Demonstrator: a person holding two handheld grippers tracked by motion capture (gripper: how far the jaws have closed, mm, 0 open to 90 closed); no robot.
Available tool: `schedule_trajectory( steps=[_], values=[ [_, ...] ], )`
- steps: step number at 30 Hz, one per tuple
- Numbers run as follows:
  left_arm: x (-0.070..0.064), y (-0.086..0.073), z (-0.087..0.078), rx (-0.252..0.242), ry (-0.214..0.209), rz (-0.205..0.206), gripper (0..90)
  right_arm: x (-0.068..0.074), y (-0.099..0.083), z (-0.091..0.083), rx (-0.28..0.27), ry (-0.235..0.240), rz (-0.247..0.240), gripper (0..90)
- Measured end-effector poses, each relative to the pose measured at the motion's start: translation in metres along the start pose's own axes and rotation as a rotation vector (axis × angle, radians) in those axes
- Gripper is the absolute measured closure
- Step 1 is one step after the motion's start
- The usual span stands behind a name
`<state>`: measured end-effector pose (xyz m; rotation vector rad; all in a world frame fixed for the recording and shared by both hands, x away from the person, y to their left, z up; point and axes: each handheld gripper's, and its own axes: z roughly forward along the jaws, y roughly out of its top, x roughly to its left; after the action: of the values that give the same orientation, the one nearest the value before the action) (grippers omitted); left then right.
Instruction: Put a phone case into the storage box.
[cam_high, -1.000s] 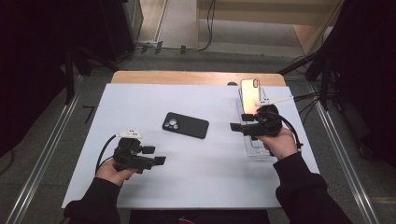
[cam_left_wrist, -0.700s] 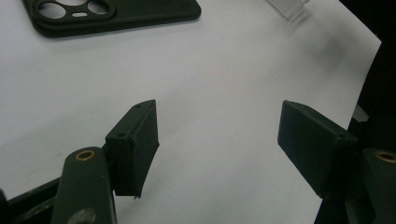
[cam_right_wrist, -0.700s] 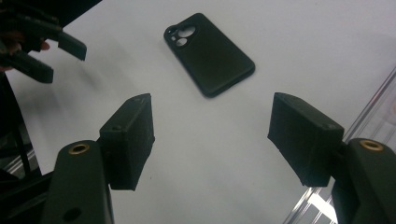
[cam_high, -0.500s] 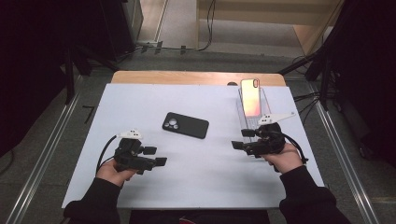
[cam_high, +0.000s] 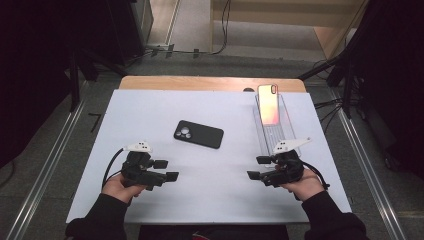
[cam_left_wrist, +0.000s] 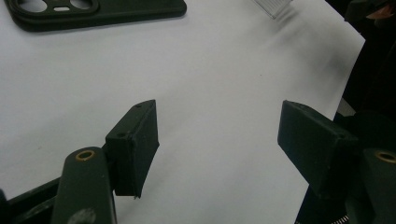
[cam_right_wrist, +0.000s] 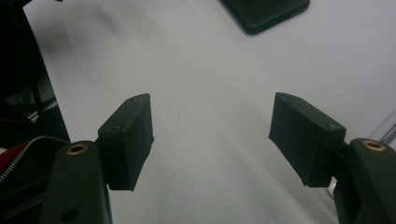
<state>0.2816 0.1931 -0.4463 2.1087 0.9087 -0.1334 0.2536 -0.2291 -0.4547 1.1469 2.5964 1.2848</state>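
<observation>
A black phone case (cam_high: 198, 134) lies flat on the white table top (cam_high: 200, 200), camera holes at its left end; its edge shows in the left gripper view (cam_left_wrist: 93, 11) and the right gripper view (cam_right_wrist: 266, 11). A phone (cam_high: 268, 104) with a pink-orange screen rests at the far end of a clear plastic tray (cam_high: 272, 132). My left gripper (cam_high: 166, 170) rests low at the front left, open and empty (cam_left_wrist: 219, 135). My right gripper (cam_high: 259, 168) sits at the front right beside the tray's near end, open and empty (cam_right_wrist: 212, 133).
The white table top ends in a wooden strip (cam_high: 210, 83) at the back. Metal rails (cam_high: 45, 170) run along the floor on both sides. Cables (cam_high: 330, 105) lie right of the table. A corner of the clear tray (cam_left_wrist: 275, 7) shows in the left gripper view.
My right gripper has drawn back from the tray's middle toward the front of the table and to the near end of the tray. The left gripper has barely moved.
</observation>
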Motion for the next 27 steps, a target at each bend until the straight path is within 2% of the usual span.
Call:
schedule_trajectory(
  steps=[8,17,20,27],
  values=[
    [-0.0016,-0.0022,0.0006,0.003,-0.004,0.003,29.3,-0.0014,-0.0081,0.0028,0.030,0.009,0.005,27.4],
    [0.0015,-0.0022,-0.0009,-0.004,0.003,-0.008,29.3,-0.0005,-0.0066,0.0037,-0.013,0.006,0.002,26.3],
    [0.0013,-0.0019,-0.0009,-0.005,0.005,-0.009,29.3,-0.0014,-0.0053,0.0035,-0.015,-0.005,0.019,25.5],
    [0.0028,-0.0010,0.0002,0.000,0.013,-0.007,29.3,-0.0003,0.0011,0.0072,0.030,-0.006,0.059,23.5]
  ],
)
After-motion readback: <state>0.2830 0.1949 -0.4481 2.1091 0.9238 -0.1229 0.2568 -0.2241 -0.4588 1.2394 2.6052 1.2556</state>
